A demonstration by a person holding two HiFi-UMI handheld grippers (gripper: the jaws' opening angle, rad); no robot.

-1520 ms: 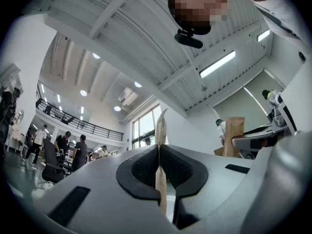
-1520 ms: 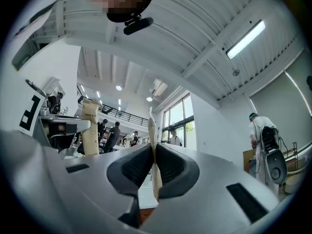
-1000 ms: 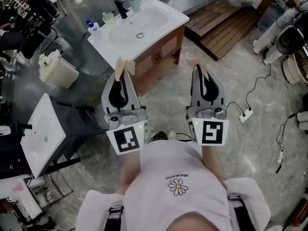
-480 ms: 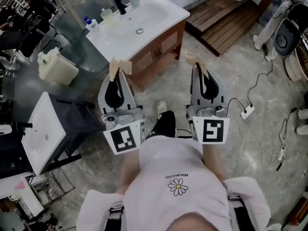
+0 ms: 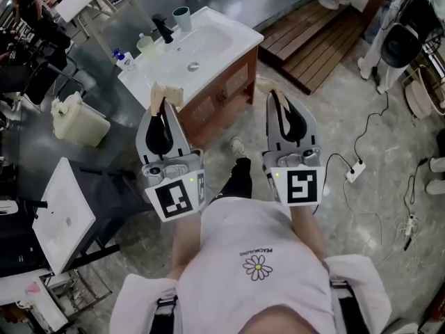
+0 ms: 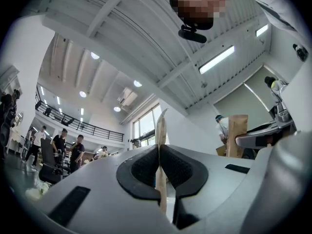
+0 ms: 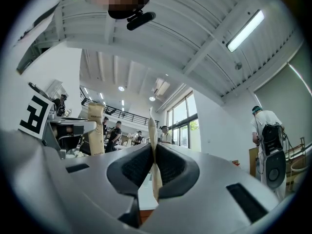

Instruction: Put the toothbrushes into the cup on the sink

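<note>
Each gripper pinches a flat tan paper-wrapped toothbrush. In the head view my left gripper is shut on one packet, whose top reaches the near edge of the white sink. To its right, over the floor, my right gripper is shut on the other packet. The blue-grey cup stands at the sink's far rim beside the black faucet. Both gripper views look up at the ceiling: the left gripper clamps its packet, and the right gripper clamps its packet.
Bottles and a blue-capped dispenser stand on the sink's left end. A white canister sits on the floor to the left, near a second white basin. A wooden platform, cables and a power strip lie to the right.
The person has stepped forward, one leg now showing between the grippers. The sink has drifted left and nearer in the head view. Both grippers still hold their packets.
</note>
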